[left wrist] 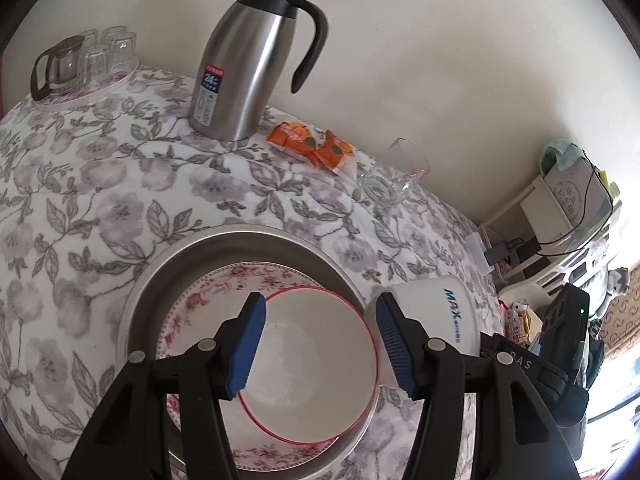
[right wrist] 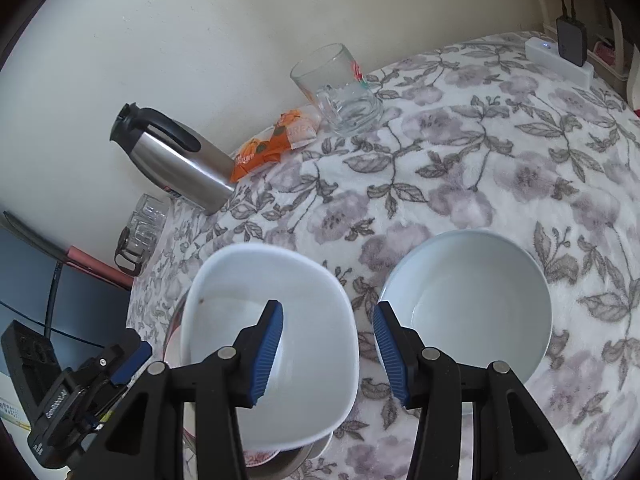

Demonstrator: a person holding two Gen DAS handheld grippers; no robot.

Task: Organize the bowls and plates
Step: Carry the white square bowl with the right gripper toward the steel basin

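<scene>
— Looking down the left gripper (left wrist: 320, 344), what shows?
— Its jaws stand apart, gripping nothing. Below them a red-rimmed bowl (left wrist: 316, 364) sits on a flowered plate (left wrist: 200, 300) inside a metal tray (left wrist: 160, 272).
— And the right gripper (right wrist: 328, 350)?
— Released too; the rim of a white square bowl (right wrist: 304, 280) passes between its blue pads (right wrist: 268, 352), and whether they touch it cannot be told. That bowl is over the tray stack.
— Anything else?
— A round white bowl (right wrist: 472, 300) rests just beside it on the flowered tablecloth (right wrist: 460, 160).
</scene>
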